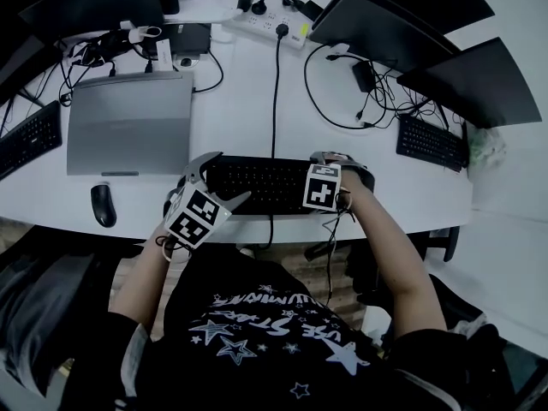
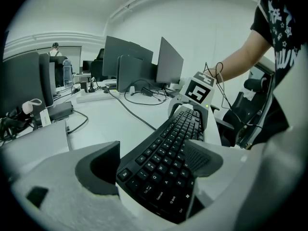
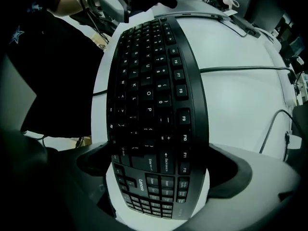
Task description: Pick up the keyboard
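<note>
Open-plan office, long white desk, rows of monitors, keyboard, mouse, closed laptop, power strip, tangled cables, person at far desk.

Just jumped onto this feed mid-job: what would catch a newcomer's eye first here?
The black keyboard at the near edge of the white desk, with the left gripper and right gripper clamped on its two ends, jaws against its long edges. Next come the closed grey laptop behind it to the left, a mouse in front of that, and the cables tangled around the power strip at the far side.
</note>
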Demonstrator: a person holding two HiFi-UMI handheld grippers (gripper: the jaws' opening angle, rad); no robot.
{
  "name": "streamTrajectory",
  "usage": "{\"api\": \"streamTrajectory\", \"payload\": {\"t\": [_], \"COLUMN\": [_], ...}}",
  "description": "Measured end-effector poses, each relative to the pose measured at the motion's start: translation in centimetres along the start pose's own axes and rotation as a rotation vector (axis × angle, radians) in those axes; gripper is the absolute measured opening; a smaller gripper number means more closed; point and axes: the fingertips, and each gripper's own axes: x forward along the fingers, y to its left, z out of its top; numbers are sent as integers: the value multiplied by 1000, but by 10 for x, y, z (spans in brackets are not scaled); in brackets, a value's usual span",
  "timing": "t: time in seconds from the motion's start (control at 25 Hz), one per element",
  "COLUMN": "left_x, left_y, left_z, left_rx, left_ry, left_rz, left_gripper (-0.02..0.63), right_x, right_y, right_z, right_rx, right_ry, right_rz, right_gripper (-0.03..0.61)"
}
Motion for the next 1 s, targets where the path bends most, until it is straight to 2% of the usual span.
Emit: {"api": "streamTrajectory", "payload": {"t": [0.08, 0.24, 0.4, 0.64, 0.8, 1.0], "left_x": [-1, -3, -8, -12, -7, -4], "left_y": [-2, -8, -10, -17, -34, -50], "left_z": [-2, -5, -7, 10, 20, 45], "left_rx": [-3, 11, 54, 183, 280, 385], "left_ry": [7, 26, 48, 66, 109, 122], "left_rz": [6, 27, 67, 124, 101, 90], "left_gripper": [413, 413, 413, 413, 413, 413], "right_x": [0, -1, -5, -18, -27, -37], "right_y": [-1, -1, 1, 7, 14, 21], "right_z": [0, 0, 0, -1, -2, -4], "right_rx": [0, -2, 1, 28, 37, 40], "right_ry": [20, -8, -17, -46, -72, -89], "right_rz": [-4, -24, -80, -267, -416, -588], "right_gripper": [575, 575, 576, 577, 577, 577]}}
